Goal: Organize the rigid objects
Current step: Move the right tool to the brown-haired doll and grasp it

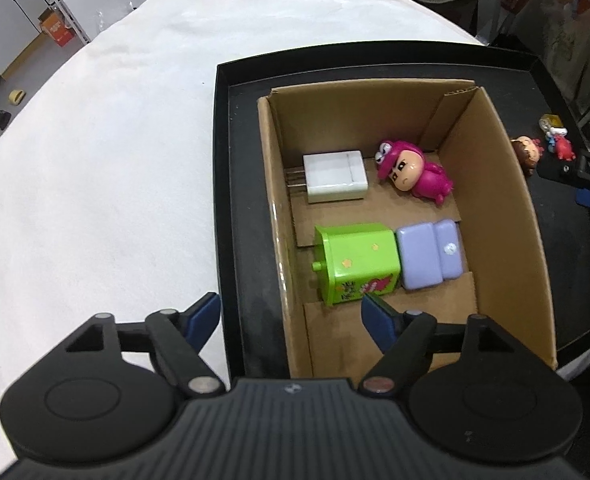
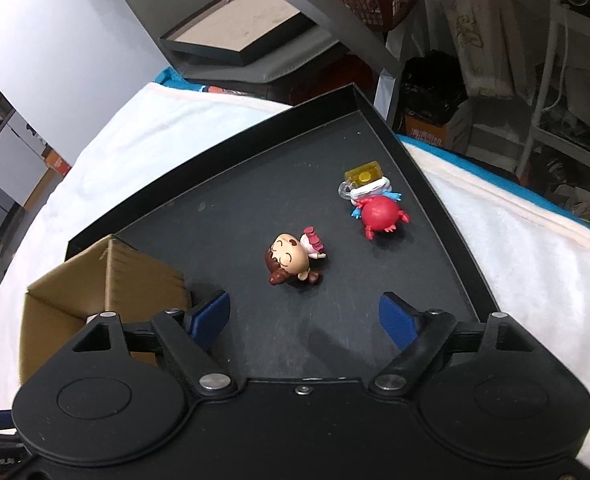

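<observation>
The cardboard box stands inside a black tray and already holds 4 things: a white plug adapter at far left, a pink-suited figurine lying to its right, a green toy box nearer, and a lilac toy sofa touching the green box's right side. Outside the box, on the tray floor to its right, 2 toys remain: a brown-haired girl figurine lying on its side, and farther right a red crab figure with a yellow block piece against its far end. Sorting looks well along, and the step in hand seems to be fetching these leftovers. The right tongs hang wide open and empty just near of the girl figurine, which is probably the next pick: they would need to move forward, straddle its head or body, and close. The left tongs are likewise spread and empty, over the box's near left wall. The tray rests on a white-covered surface.
</observation>
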`<control>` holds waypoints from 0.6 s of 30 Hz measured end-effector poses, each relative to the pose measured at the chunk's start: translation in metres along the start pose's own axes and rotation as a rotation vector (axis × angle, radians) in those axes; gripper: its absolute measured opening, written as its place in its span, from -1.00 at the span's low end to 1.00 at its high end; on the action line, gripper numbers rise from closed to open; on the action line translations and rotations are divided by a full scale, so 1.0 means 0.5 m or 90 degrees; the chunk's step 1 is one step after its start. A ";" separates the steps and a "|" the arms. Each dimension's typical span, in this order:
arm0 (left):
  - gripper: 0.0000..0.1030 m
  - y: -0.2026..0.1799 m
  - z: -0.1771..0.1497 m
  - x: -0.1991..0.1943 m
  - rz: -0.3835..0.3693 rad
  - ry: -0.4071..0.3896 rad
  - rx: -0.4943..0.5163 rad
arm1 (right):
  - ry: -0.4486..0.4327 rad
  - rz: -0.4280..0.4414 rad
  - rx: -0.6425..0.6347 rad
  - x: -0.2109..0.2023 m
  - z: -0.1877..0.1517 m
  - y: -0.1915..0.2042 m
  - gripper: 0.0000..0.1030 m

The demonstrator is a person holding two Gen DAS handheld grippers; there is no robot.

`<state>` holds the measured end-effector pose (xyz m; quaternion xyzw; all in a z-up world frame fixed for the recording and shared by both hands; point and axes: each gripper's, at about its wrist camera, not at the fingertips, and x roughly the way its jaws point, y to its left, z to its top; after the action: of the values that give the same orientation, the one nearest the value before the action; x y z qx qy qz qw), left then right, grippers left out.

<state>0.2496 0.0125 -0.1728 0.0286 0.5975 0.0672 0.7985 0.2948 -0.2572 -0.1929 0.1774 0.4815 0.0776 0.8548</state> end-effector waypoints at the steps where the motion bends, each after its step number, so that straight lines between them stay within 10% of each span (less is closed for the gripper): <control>1: 0.51 -0.001 0.004 0.003 0.007 0.003 0.000 | 0.002 0.000 0.001 0.008 0.002 -0.001 0.59; 18: 0.51 0.003 0.033 0.025 0.050 0.027 -0.024 | 0.017 -0.015 -0.038 0.090 0.031 0.007 0.36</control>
<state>0.2688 0.0165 -0.1798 0.0354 0.6112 0.1108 0.7829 0.3319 -0.2436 -0.2201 0.1453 0.4925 0.0840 0.8540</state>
